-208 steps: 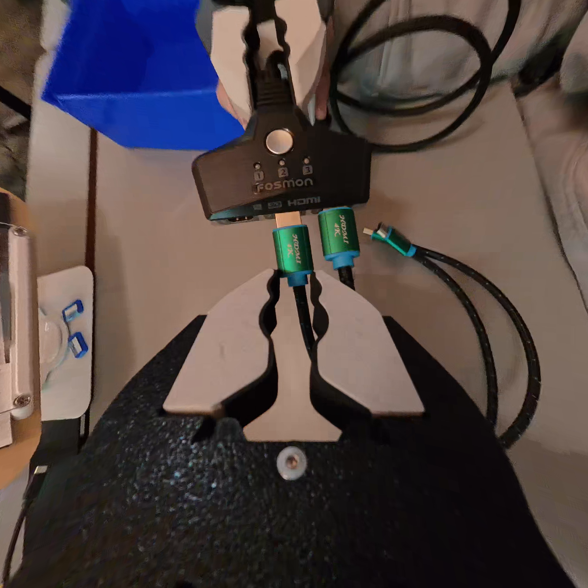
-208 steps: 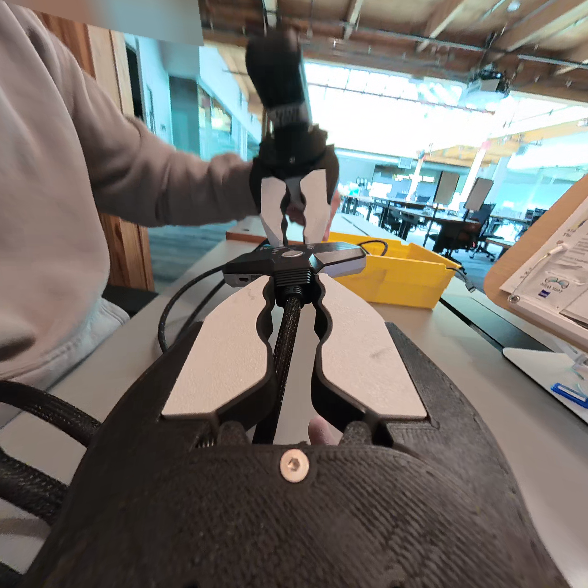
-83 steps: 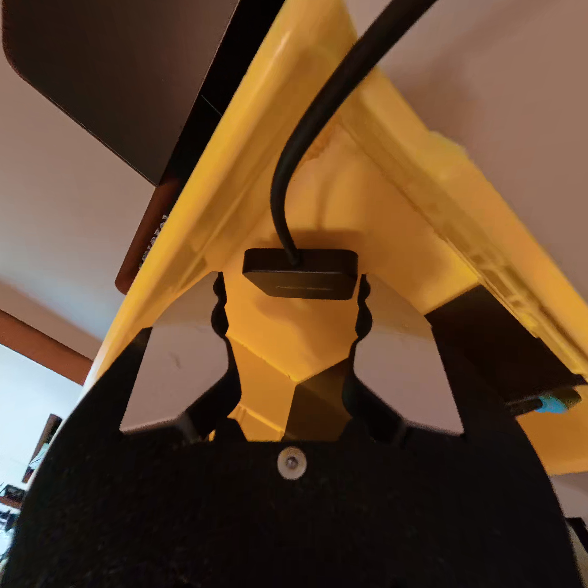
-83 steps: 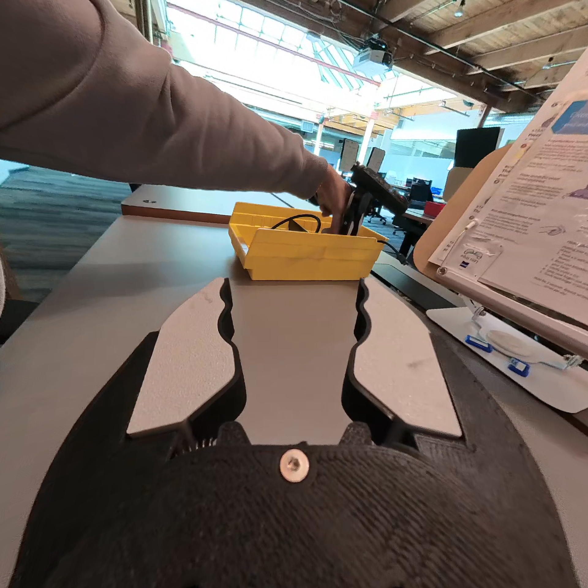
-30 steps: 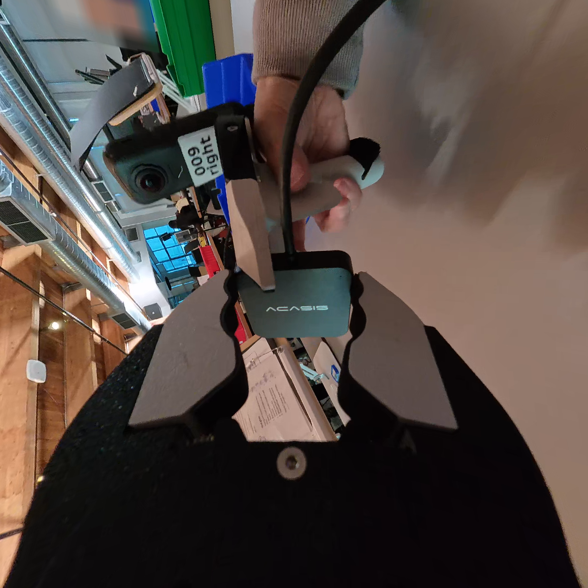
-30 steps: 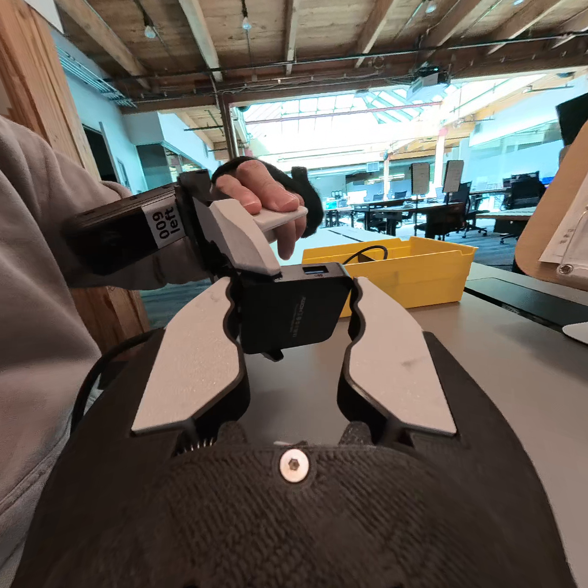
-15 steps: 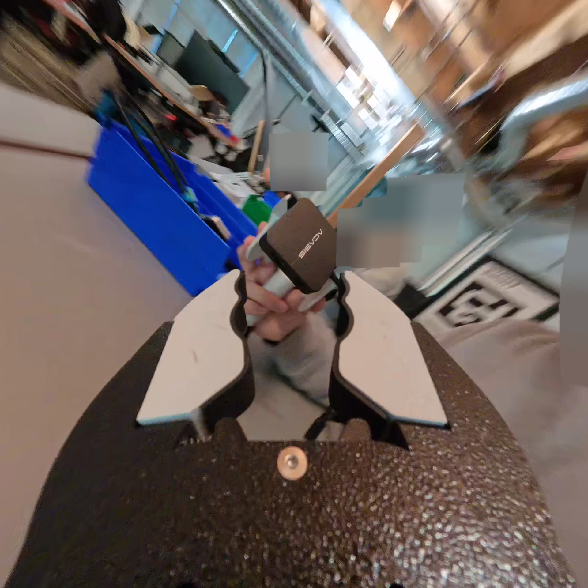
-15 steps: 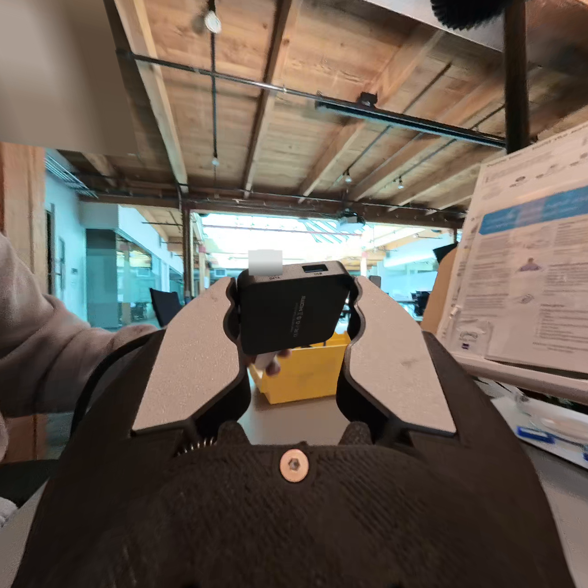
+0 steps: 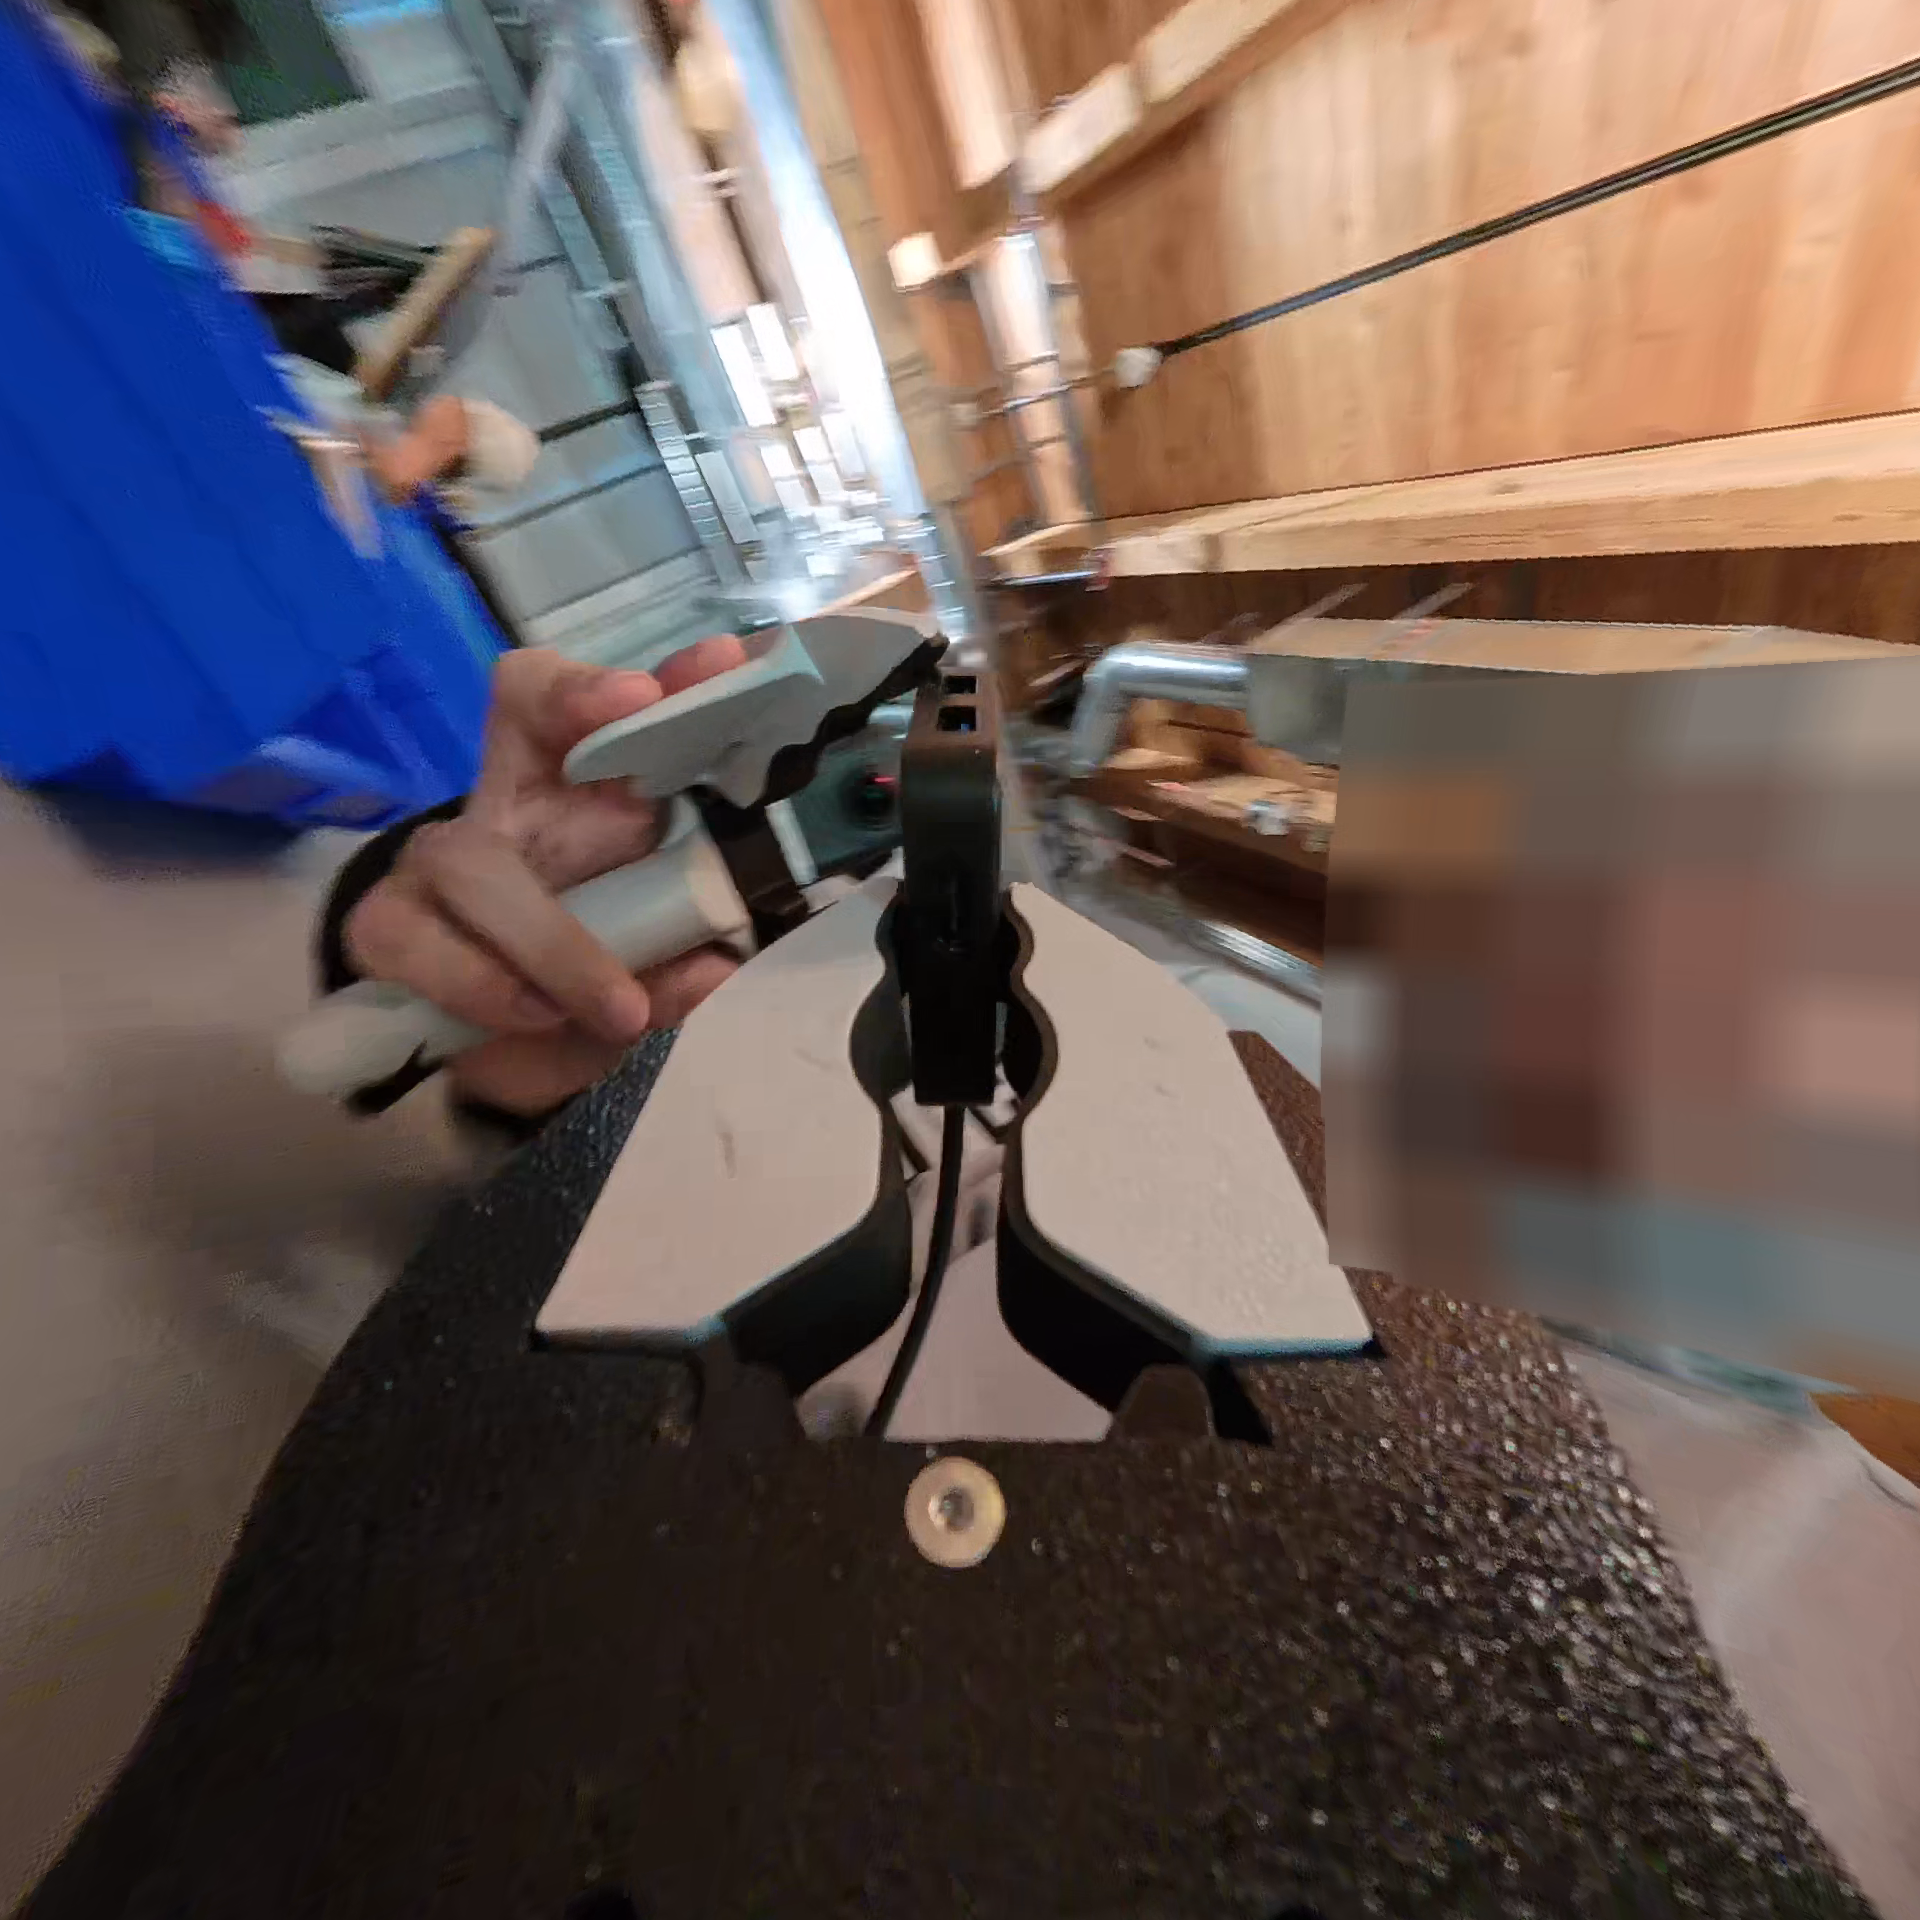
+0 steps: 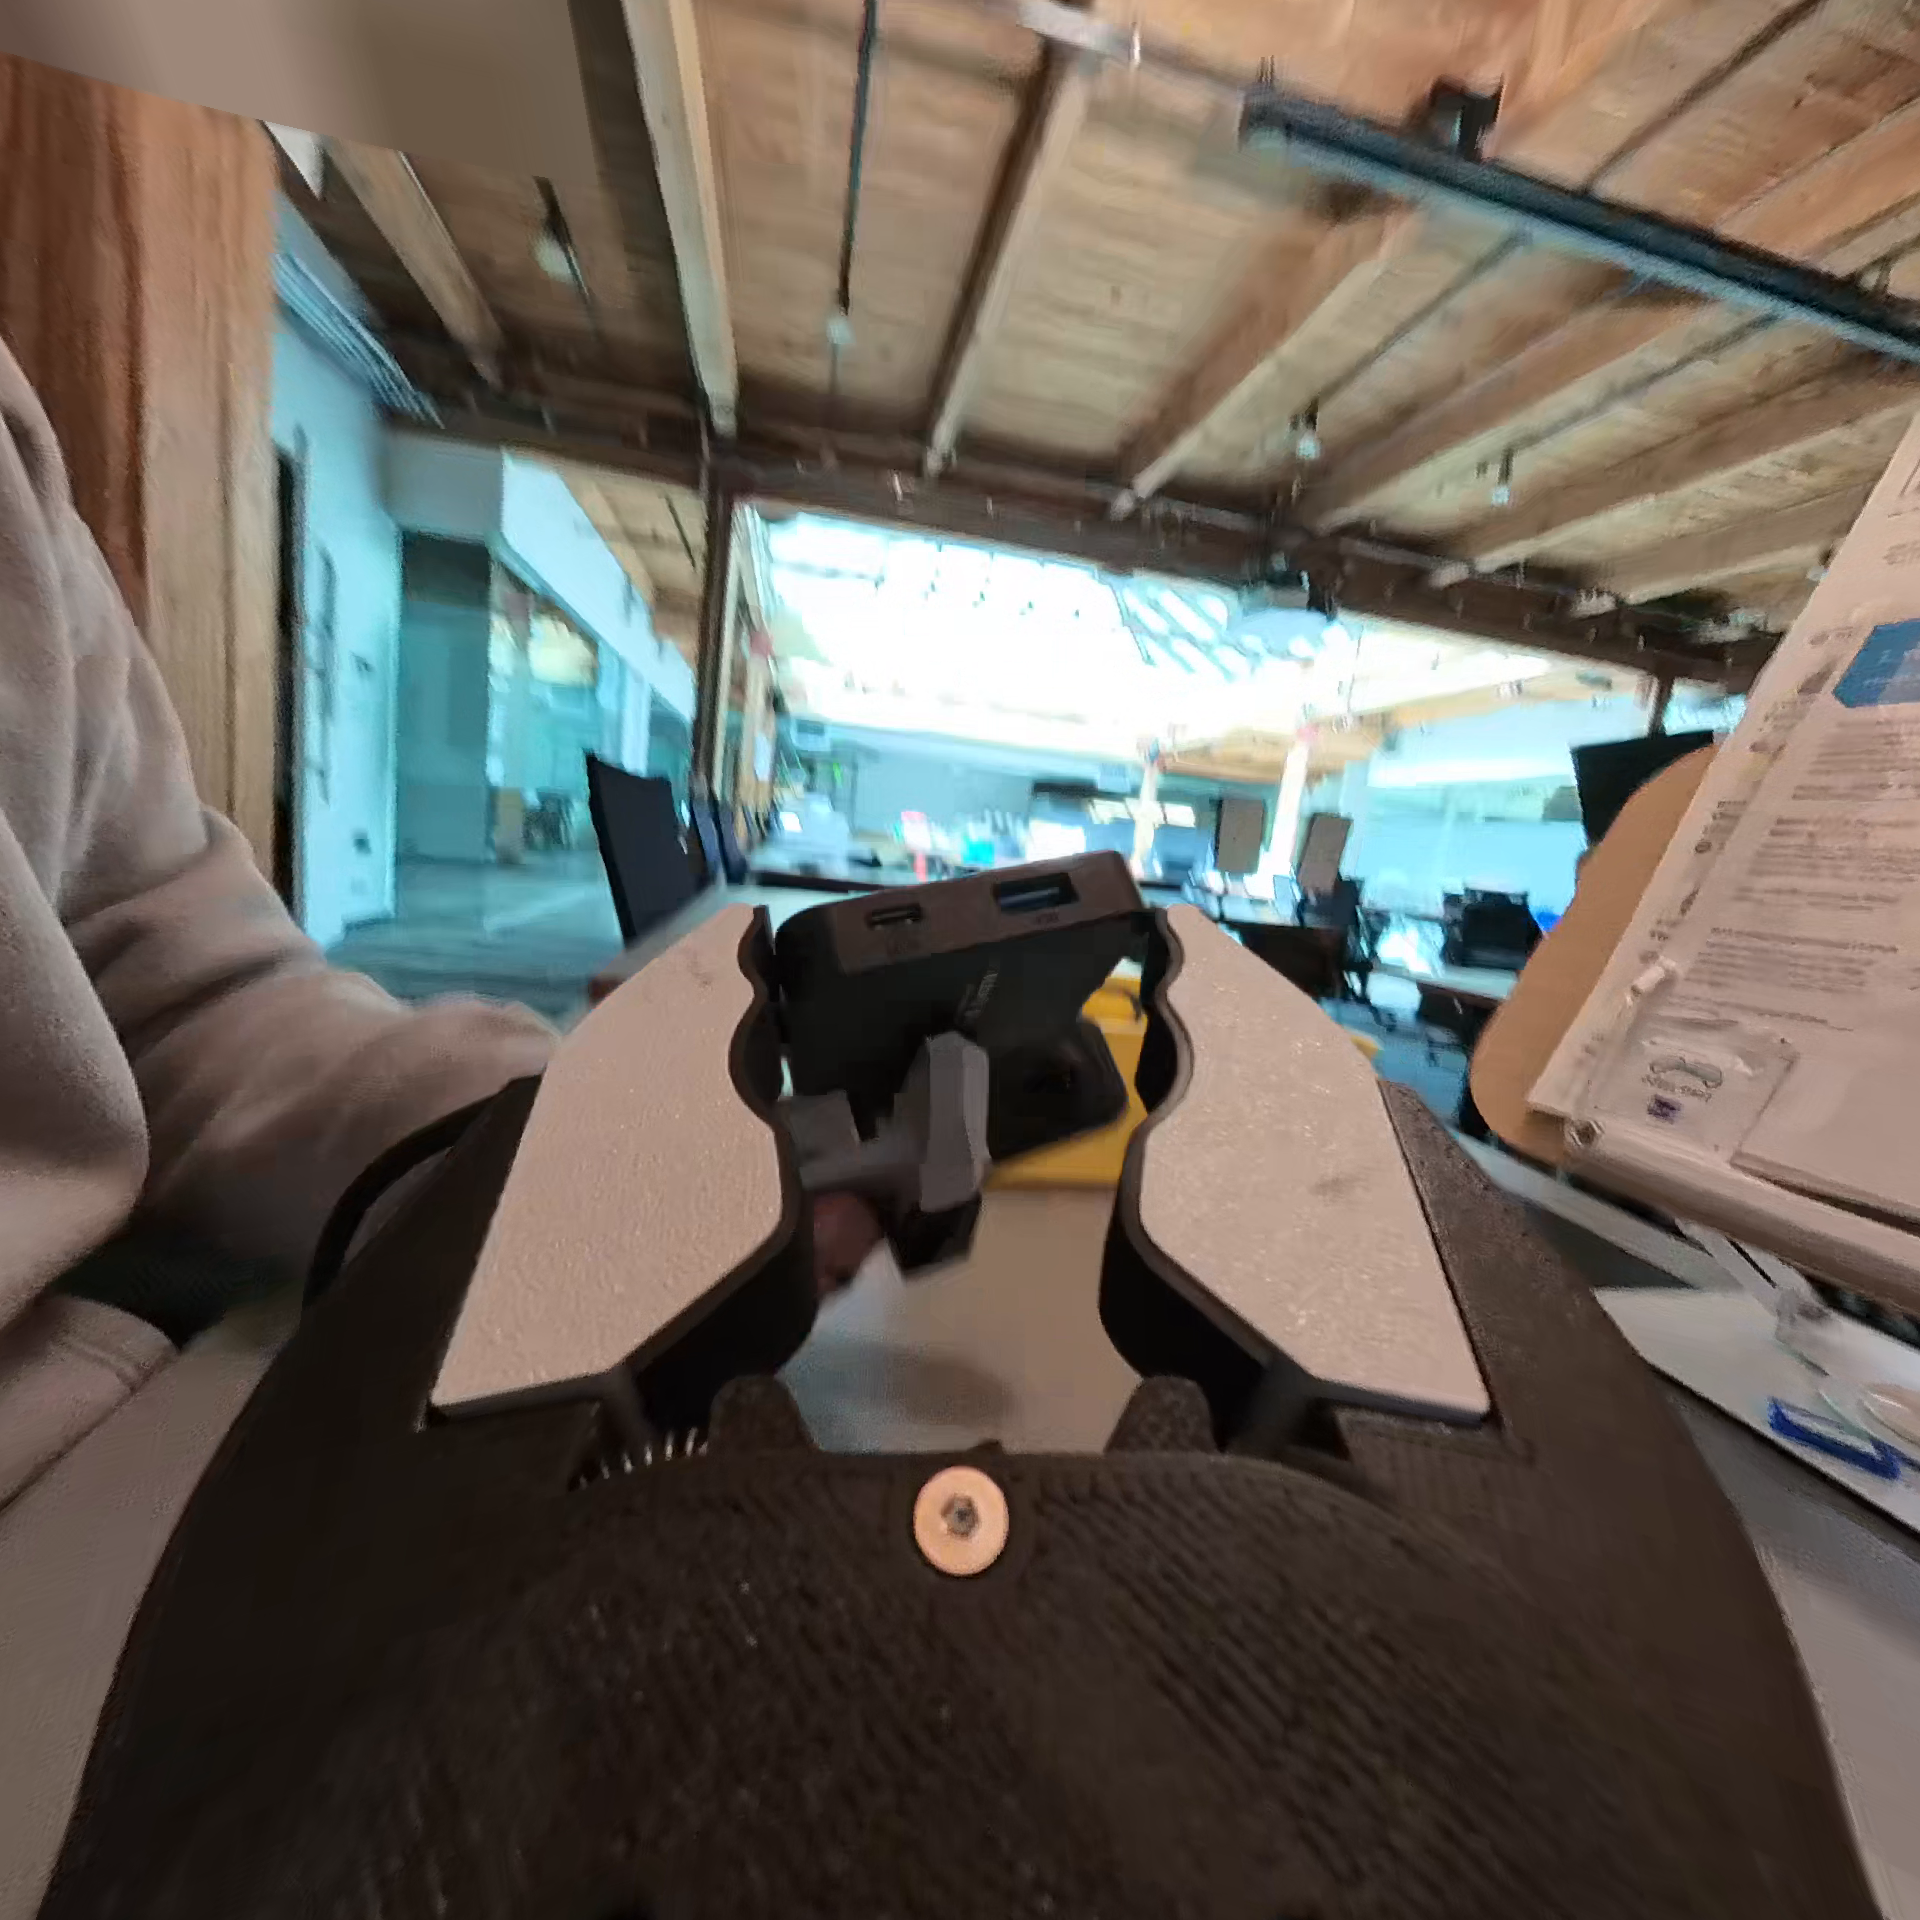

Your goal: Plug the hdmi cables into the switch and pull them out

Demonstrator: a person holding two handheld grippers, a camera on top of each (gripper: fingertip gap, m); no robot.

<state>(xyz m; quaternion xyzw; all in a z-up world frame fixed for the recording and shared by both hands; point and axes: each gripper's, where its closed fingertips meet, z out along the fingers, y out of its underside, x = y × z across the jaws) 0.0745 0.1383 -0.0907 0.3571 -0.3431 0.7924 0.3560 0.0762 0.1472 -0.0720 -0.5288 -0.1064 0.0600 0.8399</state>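
Observation:
A small black box with ports on its end is held in the air between both grippers; no green hdmi plugs or switch are in view. In the left wrist view the box (image 9: 951, 810) stands edge-on, and my left gripper (image 9: 948, 906) is shut on its thin sides near the end where a thin black cable (image 9: 920, 1268) hangs out. In the right wrist view my right gripper (image 10: 956, 925) is shut across the width of the box (image 10: 935, 987). The right gripper (image 9: 748, 717), held by a hand, shows at the left. One left finger (image 10: 951, 1122) shows under the box.
A blue bin (image 9: 156, 468) is at the left. A yellow bin (image 10: 1060, 1164) sits behind the box on the grey table (image 10: 1818, 1558). A clipboard with papers (image 10: 1714, 987) leans at the right. The person's grey sleeve (image 10: 156, 935) fills the left.
6.9 s ago the grippers held the hdmi switch and a green-plug cable; now both hold the black box. In the last half second my left gripper turned and shut on the box's thin sides.

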